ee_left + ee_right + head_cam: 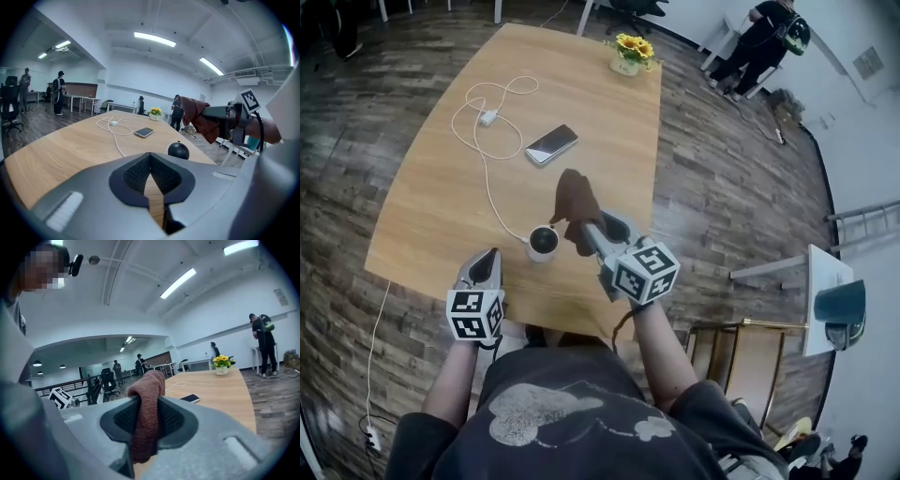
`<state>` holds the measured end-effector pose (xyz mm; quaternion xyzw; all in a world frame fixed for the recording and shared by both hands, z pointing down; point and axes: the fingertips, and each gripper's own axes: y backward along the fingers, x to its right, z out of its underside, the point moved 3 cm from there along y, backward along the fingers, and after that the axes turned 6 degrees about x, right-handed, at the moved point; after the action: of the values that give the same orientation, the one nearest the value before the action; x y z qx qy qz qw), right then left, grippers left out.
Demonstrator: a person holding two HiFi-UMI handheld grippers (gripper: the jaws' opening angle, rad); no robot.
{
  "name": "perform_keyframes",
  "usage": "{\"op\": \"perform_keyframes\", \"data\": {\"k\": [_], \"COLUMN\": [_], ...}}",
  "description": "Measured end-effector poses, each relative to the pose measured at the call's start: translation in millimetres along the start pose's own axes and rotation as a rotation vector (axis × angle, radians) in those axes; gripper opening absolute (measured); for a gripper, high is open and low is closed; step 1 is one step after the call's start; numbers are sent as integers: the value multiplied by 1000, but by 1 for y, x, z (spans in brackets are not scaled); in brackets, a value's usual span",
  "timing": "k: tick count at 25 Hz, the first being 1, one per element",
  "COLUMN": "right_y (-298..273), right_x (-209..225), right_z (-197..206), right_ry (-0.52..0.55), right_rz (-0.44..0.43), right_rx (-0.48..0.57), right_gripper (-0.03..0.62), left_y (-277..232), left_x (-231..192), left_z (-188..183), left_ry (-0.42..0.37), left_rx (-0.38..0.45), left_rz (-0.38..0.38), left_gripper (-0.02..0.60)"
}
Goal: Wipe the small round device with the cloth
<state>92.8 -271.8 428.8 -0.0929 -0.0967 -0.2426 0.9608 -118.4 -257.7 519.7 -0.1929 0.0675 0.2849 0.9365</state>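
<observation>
The small round device [542, 242], white with a black domed top, stands near the table's front edge; it also shows as a dark ball, the device [178, 150]. My right gripper [586, 231] is shut on a brown cloth [575, 201], held in the air just right of and above the device. The cloth [147, 408] hangs pinched between its jaws, my right gripper [148, 417]. My left gripper [491, 254] sits left of the device, apart from it. Its jaws are shut with nothing in them, my left gripper [150, 161]. The cloth [200, 118] also shows there at the right.
On the wooden table [431, 206] lie a phone [551, 144] and a white cable with its charger [488, 117]. A pot of yellow flowers [628, 54] stands at the far edge. A person [764, 37] stands beyond. A metal rack [741, 352] is at my right.
</observation>
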Motion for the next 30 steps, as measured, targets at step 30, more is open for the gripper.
{"op": "perform_keyframes", "data": {"k": [30], "right_y": [349], "right_x": [-83], "right_z": [111], "right_ry": [-132], "right_rz": [49], "right_rx": [56], "right_gripper": [78], "left_y": [208], "left_x": [225], "left_z": [112], "left_ry": [-56], "left_rx": [29], "left_rz": [1], "left_gripper": [20]}}
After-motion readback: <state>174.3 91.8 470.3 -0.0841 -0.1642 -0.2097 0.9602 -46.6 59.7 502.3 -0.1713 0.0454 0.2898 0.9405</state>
